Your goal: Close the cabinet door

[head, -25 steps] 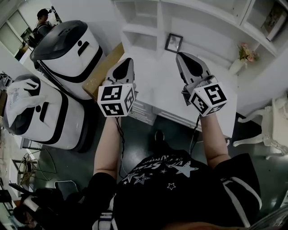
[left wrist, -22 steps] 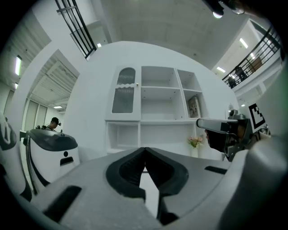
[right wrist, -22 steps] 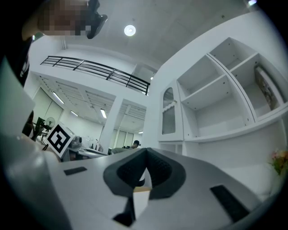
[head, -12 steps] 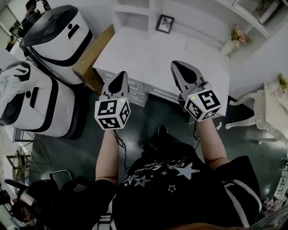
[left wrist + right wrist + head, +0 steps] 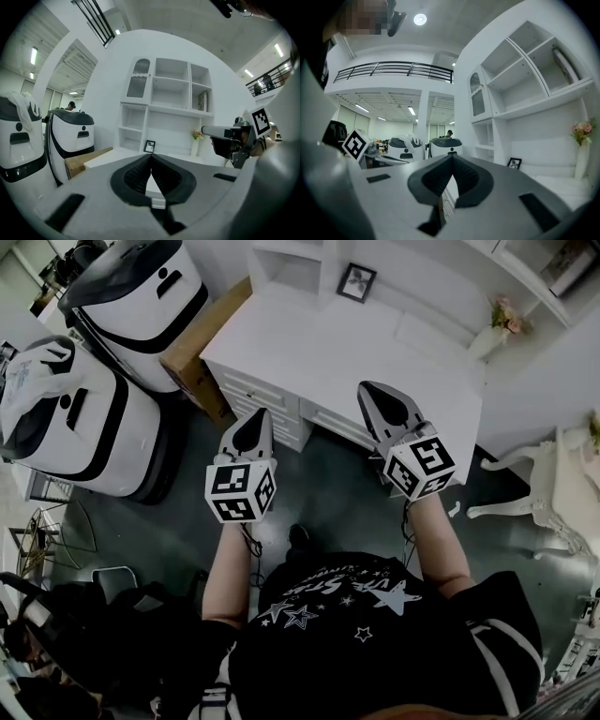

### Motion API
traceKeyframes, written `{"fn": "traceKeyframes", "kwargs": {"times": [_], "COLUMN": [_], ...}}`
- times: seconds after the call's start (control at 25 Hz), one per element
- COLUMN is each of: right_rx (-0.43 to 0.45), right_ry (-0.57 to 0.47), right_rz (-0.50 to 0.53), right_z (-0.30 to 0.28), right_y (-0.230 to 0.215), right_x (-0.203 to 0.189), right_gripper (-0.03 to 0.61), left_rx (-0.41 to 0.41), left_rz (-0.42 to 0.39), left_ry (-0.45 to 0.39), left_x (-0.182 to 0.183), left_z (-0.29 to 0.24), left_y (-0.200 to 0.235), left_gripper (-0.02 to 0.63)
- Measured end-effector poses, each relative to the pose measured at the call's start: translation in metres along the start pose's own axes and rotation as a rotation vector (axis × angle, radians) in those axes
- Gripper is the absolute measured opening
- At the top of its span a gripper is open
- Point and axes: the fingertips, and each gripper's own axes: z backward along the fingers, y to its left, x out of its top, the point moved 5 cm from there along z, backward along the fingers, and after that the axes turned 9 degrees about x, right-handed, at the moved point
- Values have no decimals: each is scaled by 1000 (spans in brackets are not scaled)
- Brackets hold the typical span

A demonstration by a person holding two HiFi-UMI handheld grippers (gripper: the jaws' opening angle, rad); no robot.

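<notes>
A white desk point(image 5: 347, 343) with drawer fronts point(image 5: 267, 404) stands before a white shelf unit point(image 5: 171, 101). The unit has an arched glass door point(image 5: 140, 77) at its upper left, also visible in the right gripper view point(image 5: 477, 96); whether it stands ajar I cannot tell. My left gripper point(image 5: 262, 414) hangs in front of the desk's drawers, jaws shut and empty point(image 5: 151, 155). My right gripper point(image 5: 365, 388) is level with the desk's front edge, its jaws also shut on nothing point(image 5: 452, 156). Neither touches the furniture.
Two large white-and-black machines point(image 5: 136, 296) point(image 5: 66, 418) stand left of the desk, with a cardboard box point(image 5: 202, 348) between them and it. On the desk are a picture frame point(image 5: 356, 282) and a flower vase point(image 5: 495, 329). A white chair point(image 5: 553, 493) stands at right.
Both grippers have sunk and drawn back from above the desk top to its front edge, over the dark floor. Their jaws stayed shut.
</notes>
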Motion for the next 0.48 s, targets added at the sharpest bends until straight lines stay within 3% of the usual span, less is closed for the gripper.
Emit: {"fn": "traceKeyframes", "kwargs": {"times": [0.48], "right_rx": [26], "right_ry": [-26], "right_rz": [-26], "right_z": [112], "right_y": [-26], "right_x": [-2], "right_gripper": [5], "left_rx": [35], "left_rz": [-25], "left_ry": [-8], "left_x": [-9], "left_z": [46], "left_y": [-107], "left_gripper": [8]}}
